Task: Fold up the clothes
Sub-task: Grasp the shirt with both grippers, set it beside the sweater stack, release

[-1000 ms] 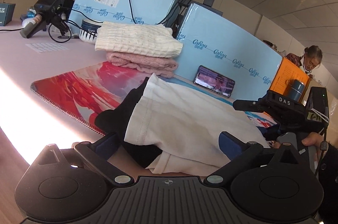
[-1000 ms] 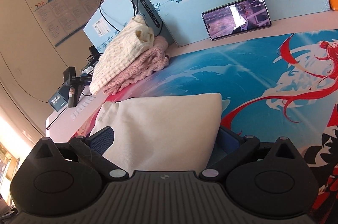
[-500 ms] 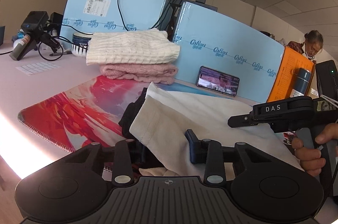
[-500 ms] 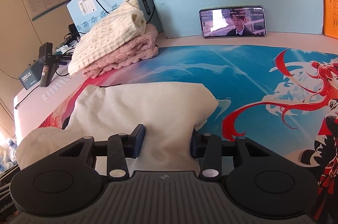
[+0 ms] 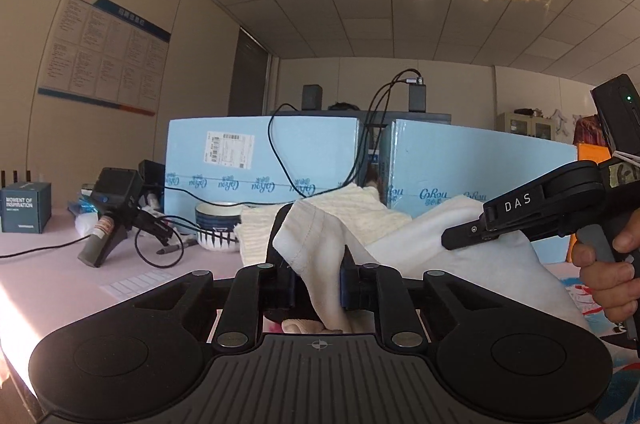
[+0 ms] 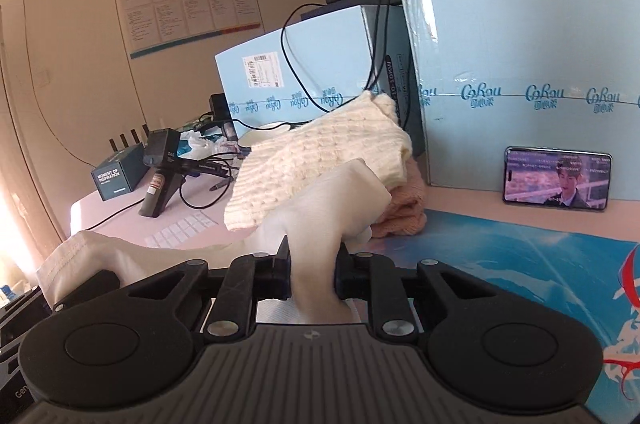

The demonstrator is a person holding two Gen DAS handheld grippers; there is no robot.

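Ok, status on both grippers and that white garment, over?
Left gripper and right gripper have just closed, both pinching the white garment. Garment bunched and raised between them. Folded sweaters stacked just beyond; nothing blocking.

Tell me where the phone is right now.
In the right wrist view the phone stands at far right, propped on its long edge against the light blue box, right of the folded knit stack.

Black left gripper (image 5: 316, 284) with silver screws, ribbed grey base, right gripper (image 5: 472, 236) marked DAS, green indicator light

Side glare, perhaps sunlight; fisheye-warped.
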